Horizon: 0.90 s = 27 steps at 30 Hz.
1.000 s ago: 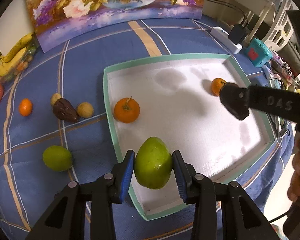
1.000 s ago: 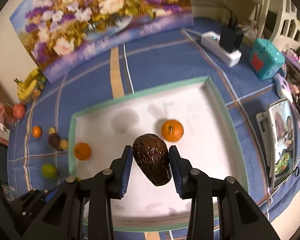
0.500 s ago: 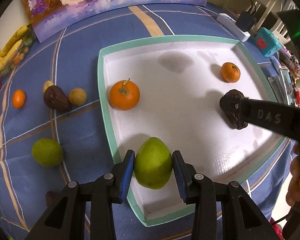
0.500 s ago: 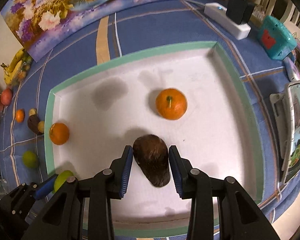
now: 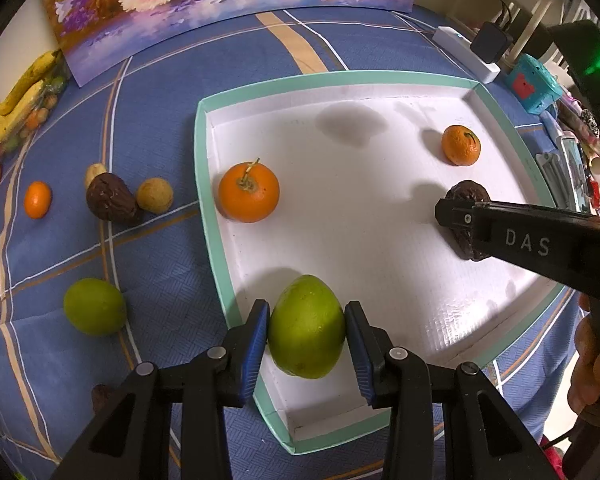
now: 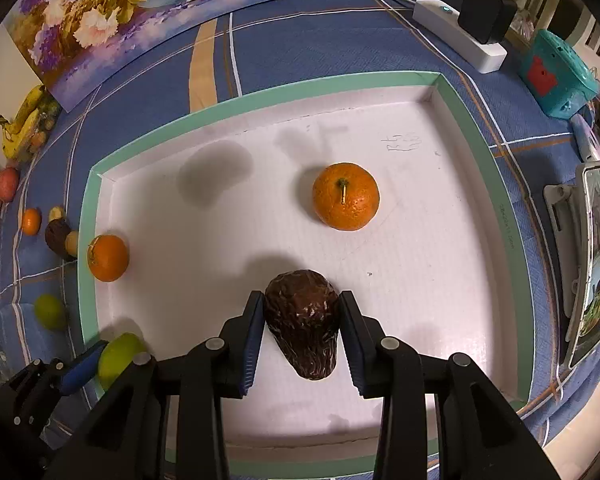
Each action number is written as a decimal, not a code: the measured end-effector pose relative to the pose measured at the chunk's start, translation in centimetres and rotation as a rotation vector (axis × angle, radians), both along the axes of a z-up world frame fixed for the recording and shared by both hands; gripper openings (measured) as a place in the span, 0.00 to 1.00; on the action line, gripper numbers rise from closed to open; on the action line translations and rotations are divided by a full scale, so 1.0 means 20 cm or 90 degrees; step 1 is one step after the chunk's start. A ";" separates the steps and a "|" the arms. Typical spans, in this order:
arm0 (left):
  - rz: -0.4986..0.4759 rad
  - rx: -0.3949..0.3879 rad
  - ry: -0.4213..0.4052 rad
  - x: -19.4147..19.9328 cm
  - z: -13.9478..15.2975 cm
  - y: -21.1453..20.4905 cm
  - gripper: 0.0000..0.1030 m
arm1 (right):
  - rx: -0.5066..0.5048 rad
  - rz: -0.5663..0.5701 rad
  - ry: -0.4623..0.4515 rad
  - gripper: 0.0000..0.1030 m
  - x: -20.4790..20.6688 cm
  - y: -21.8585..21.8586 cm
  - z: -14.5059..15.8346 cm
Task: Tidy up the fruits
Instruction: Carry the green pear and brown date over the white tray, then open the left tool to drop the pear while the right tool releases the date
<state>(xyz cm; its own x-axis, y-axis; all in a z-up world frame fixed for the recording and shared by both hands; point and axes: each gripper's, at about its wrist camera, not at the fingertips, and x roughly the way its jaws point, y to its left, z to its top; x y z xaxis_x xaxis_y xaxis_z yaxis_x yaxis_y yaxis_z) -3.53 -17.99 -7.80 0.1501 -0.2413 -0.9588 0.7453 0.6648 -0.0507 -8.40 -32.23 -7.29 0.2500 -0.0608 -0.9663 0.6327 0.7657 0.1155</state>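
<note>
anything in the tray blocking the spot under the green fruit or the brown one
Nothing visible does. The tray floor under the green fruit and the brown fruit is bare white. The two oranges sit clear of both, further in.

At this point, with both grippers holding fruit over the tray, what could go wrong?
The green fruit in the left gripper sits near the tray's rim; released there, it might roll against the wall. The wrinkled dark fruit in the right gripper tapers, so it could tip over when let go.
</note>
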 end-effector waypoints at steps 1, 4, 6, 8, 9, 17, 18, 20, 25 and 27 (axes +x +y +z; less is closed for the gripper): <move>0.000 0.001 -0.001 0.00 0.00 0.00 0.41 | 0.000 0.000 0.002 0.38 0.02 0.01 -0.01; 0.003 0.000 -0.004 0.00 0.01 0.00 0.42 | -0.005 0.005 0.008 0.38 0.03 0.01 -0.02; 0.004 -0.009 -0.004 0.01 0.03 0.01 0.42 | -0.010 0.007 0.009 0.39 0.04 0.02 -0.02; 0.006 -0.015 -0.004 0.01 0.05 0.02 0.43 | -0.014 0.006 0.010 0.44 0.04 0.01 -0.01; 0.006 -0.020 -0.005 0.02 0.06 0.02 0.43 | -0.016 0.004 0.008 0.50 0.04 0.01 0.00; 0.027 -0.059 -0.014 0.06 0.16 0.08 0.48 | -0.037 0.000 -0.026 0.50 0.02 0.00 0.10; 0.034 -0.063 -0.014 0.08 0.17 0.09 0.50 | -0.040 0.000 -0.029 0.52 0.02 0.00 0.11; 0.051 -0.070 -0.012 0.11 0.19 0.11 0.52 | -0.043 -0.001 -0.034 0.57 0.01 -0.01 0.13; 0.111 -0.075 -0.010 0.20 0.20 0.20 0.64 | -0.045 -0.003 -0.033 0.66 0.01 0.01 0.12; 0.141 -0.073 -0.014 0.25 0.20 0.24 0.71 | -0.049 -0.004 -0.031 0.69 0.00 0.04 0.12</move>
